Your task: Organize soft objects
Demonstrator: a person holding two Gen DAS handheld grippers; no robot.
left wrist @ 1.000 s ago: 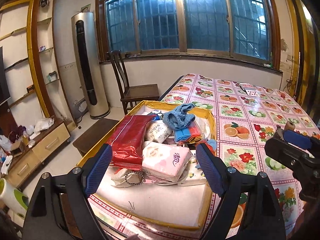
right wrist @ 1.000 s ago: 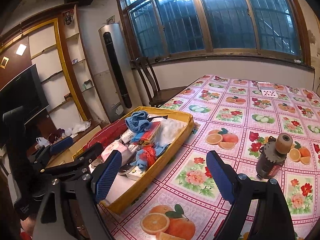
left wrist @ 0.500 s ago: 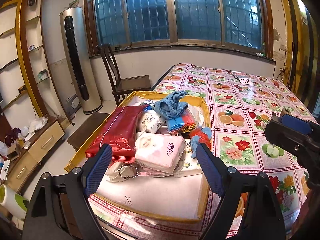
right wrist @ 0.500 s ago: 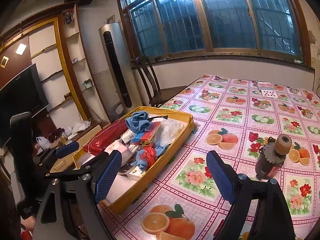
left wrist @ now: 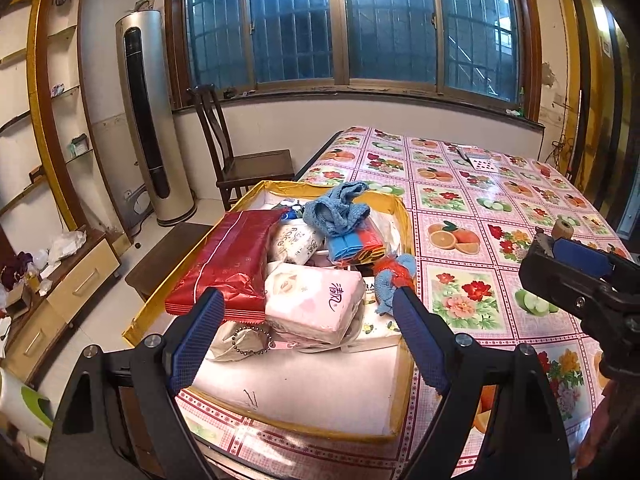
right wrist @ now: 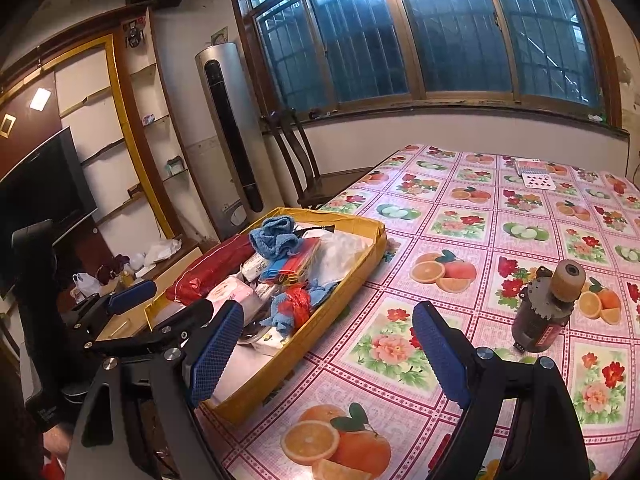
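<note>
The left claw (left wrist: pixel 306 334) has neared the pink tissue pack (left wrist: pixel 314 302), lying crosswise; both claws spread, empty.

My left wrist camera looks forward over the near end of the yellow box (left wrist: pixel 405 220) from close above, toward the window (left wrist: pixel 344 24). My right wrist camera sits further right over the flowered surface (right wrist: pixel 480 240), facing the same window (right wrist: pixel 420 32), with that box (right wrist: pixel 340 296) at its left. Both views share the box, the chair (left wrist: pixel 236 160) and the tall fan (left wrist: pixel 148 120).
</note>
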